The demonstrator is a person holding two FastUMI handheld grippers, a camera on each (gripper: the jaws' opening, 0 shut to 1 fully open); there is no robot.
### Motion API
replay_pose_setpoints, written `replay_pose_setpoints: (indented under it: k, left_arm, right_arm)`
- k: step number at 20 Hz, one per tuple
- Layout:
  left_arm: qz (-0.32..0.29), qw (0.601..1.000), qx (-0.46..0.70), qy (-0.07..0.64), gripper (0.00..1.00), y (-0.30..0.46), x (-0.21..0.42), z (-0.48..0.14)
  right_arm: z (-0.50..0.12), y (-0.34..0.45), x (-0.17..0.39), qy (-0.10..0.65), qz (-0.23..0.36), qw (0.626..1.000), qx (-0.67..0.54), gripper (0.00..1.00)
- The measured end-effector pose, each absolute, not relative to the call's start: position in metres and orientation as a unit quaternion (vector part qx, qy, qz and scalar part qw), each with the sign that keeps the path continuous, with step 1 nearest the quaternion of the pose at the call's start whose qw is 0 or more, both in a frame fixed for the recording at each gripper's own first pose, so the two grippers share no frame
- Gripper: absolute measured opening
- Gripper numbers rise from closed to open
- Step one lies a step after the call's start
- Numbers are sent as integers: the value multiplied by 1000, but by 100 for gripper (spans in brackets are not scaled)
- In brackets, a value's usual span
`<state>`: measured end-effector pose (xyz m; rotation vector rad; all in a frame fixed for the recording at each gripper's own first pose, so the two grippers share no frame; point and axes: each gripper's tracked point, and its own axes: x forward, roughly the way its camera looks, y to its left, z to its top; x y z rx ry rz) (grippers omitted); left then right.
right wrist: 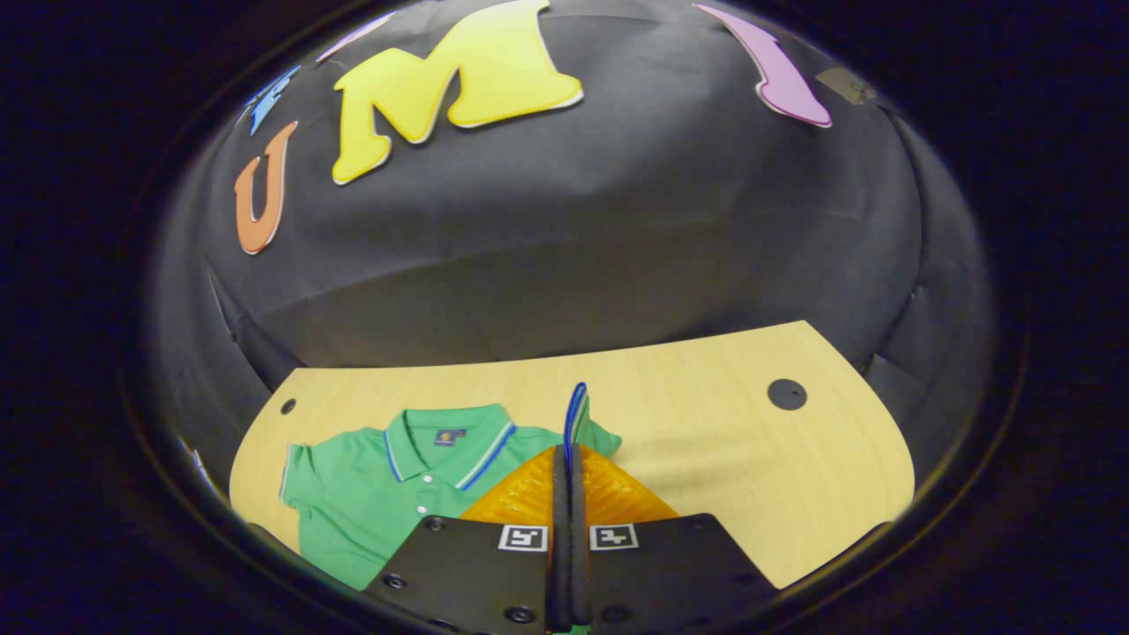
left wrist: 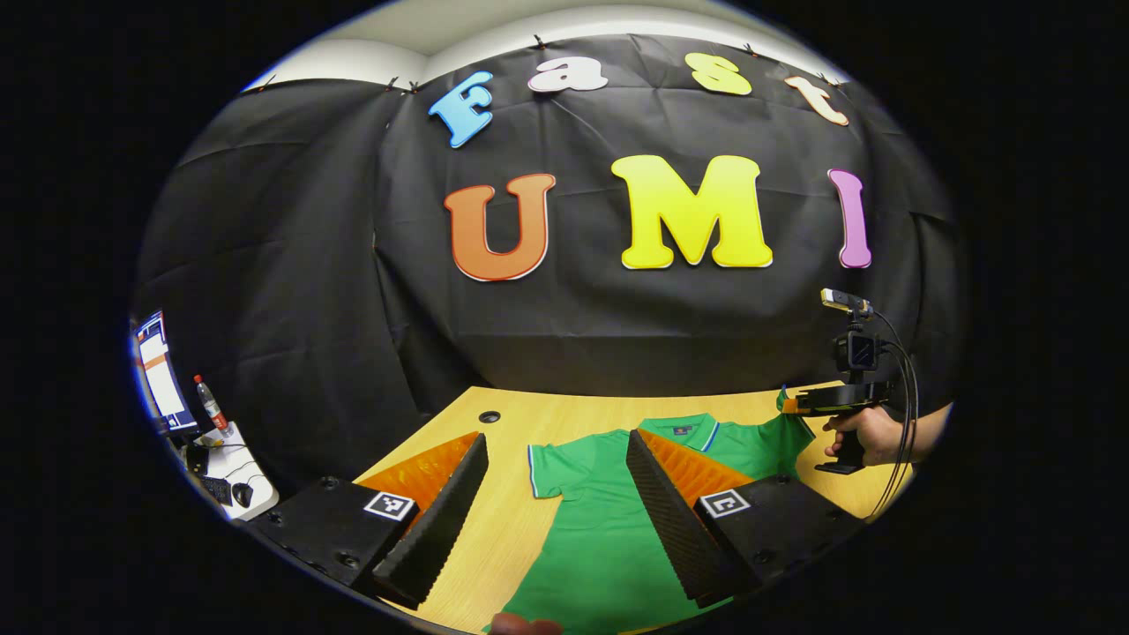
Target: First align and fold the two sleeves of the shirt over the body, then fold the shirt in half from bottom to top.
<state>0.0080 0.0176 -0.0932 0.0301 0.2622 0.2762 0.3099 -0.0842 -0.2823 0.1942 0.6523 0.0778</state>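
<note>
- Two grippers are at work on one green polo shirt (left wrist: 609,538), which lies face up on the wooden table (right wrist: 706,414) with its collar toward the booth wall.
- Right gripper (right wrist: 569,459): its fingers are pressed together with the striped cuff of the shirt's right sleeve (right wrist: 578,414) pinched between them. The cuff stands up out of the jaws, lifted off the table. That pinch at the sleeve's outer edge looks chosen so the whole sleeve can be swung across the body in one piece.
- From the left gripper view, the same right gripper (left wrist: 833,401) shows farther off at the shirt's far corner, held by a hand (left wrist: 869,437), with cables trailing from it.
- Left gripper (left wrist: 556,472): its jaws stand wide apart and hold nothing. It hovers above the shirt, one finger over bare table beside the left sleeve (left wrist: 551,467), the other over the chest.
- My guess is that it waits there to take the left sleeve, so both can be matched.
- Relative to the left gripper, the left sleeve lies flat between the spread fingers, ahead of their tips; the collar (left wrist: 684,429) is farther on.
- Neither sleeve is yet folded over the body, so the task is at its first step.
</note>
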Motion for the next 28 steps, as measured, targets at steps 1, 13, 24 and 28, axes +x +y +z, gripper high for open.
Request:
replay_pose_setpoints:
  k: [1,13,24,28]
  left_arm:
    - [143,981,14,131,100,23,3,-94]
    - [198,971,11,133,100,108,-44,-90]
    - [46,985,-59,157,100,94,25,-121]
    - [-7,978,-80,190,100,99,67,-147]
  right_arm:
    - [-284,-68,310,323,45,941,95,3]
    - [-278,26,301,328,76,933,128,64]
    - [-115,9,193,197,117,973,1,91]
    - [-74,-10,139,177,130,975,-28,90]
